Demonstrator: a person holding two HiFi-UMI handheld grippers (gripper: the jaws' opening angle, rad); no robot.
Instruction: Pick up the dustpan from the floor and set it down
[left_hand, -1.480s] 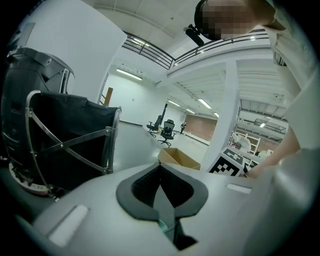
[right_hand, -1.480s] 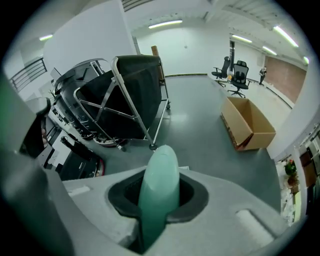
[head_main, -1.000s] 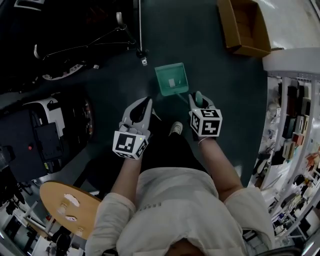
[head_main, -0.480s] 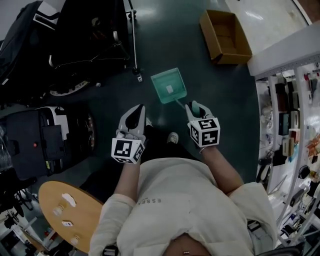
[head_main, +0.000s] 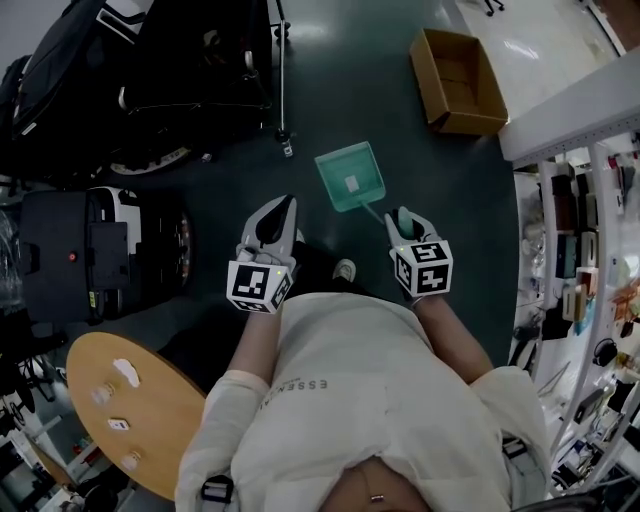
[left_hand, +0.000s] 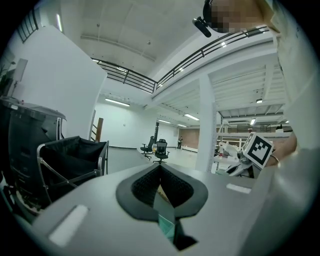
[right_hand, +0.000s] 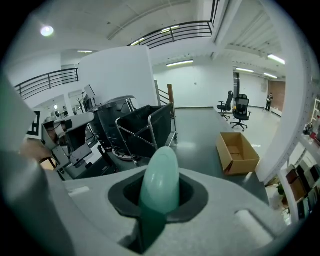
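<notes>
The teal dustpan (head_main: 350, 178) hangs by its thin handle, pan end away from me, over the dark floor. My right gripper (head_main: 405, 222) is shut on the handle. In the right gripper view the rounded handle end (right_hand: 160, 180) sticks out between the black pads. My left gripper (head_main: 275, 222) is beside it on the left, apart from the dustpan, jaws together with nothing between them. In the left gripper view the pads (left_hand: 150, 185) meet, and a sliver of teal shows below them.
An open cardboard box (head_main: 458, 80) lies on the floor beyond the dustpan, to the right. A black folding cart (head_main: 200, 70) and a black case (head_main: 80, 260) stand on the left. A round wooden table (head_main: 130, 410) is near left, with shelving (head_main: 580, 250) along the right.
Both grippers have come up with the person, and the dustpan has risen with the right gripper. The grip on the handle is the same, and the left jaws stay shut.
</notes>
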